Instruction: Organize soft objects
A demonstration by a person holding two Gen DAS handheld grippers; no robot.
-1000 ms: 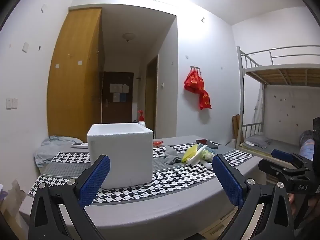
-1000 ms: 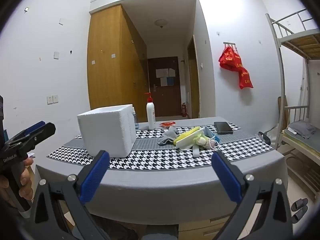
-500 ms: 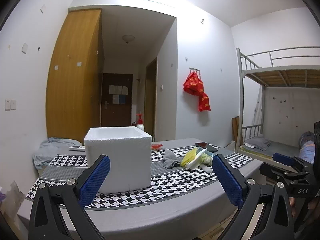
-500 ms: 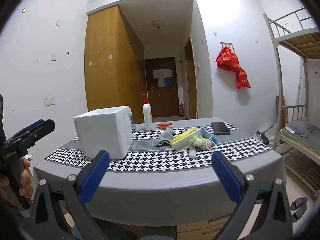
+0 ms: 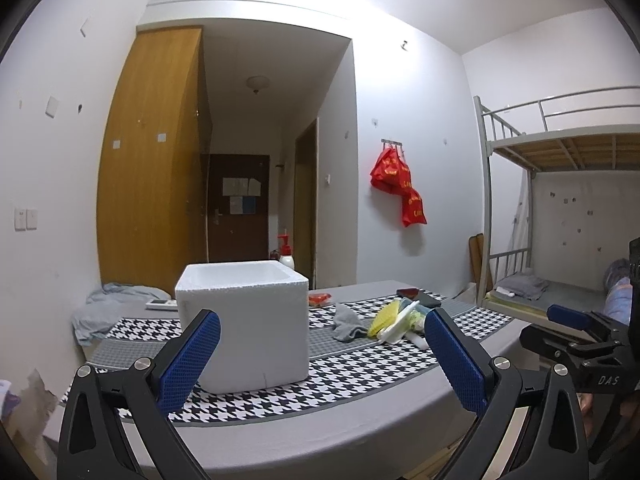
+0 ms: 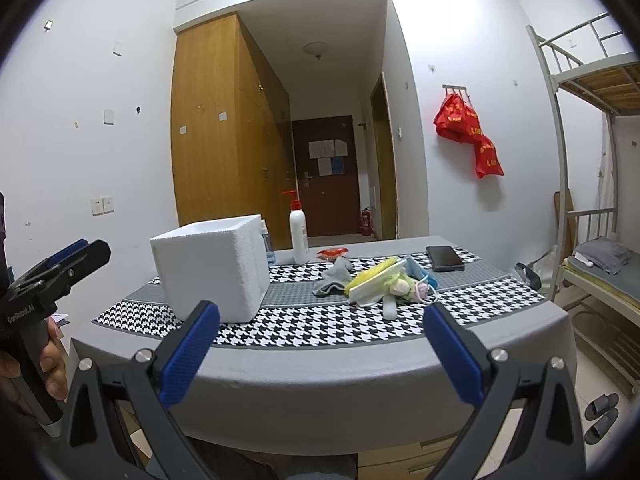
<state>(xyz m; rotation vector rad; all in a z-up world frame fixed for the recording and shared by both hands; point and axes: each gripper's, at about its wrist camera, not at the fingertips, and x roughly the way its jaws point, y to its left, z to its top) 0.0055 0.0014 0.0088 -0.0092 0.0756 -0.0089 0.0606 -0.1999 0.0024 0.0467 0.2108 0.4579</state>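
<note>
A white foam box (image 5: 244, 320) (image 6: 212, 268) stands open-topped on the houndstooth cloth at the table's left. A pile of soft things lies right of it: a grey sock (image 6: 334, 276) (image 5: 348, 322), a yellow cloth (image 6: 372, 272) (image 5: 384, 314), a small plush toy (image 6: 404, 286) and a face mask (image 6: 420, 274). My left gripper (image 5: 320, 356) is open and empty, short of the table's near edge in front of the box. My right gripper (image 6: 320, 356) is open and empty, short of the table's near edge. Each gripper shows at the edge of the other's view.
A white pump bottle (image 6: 299, 232) stands behind the box. A black phone (image 6: 444, 258) and a red packet (image 6: 334, 253) lie at the back. A blue-grey cloth (image 5: 108, 308) sits at the table's far left. A bunk bed (image 6: 592, 240) stands right.
Both cameras have tilted up a little and drawn slightly back, so the table sits lower in view. Both grippers stay open and empty.
</note>
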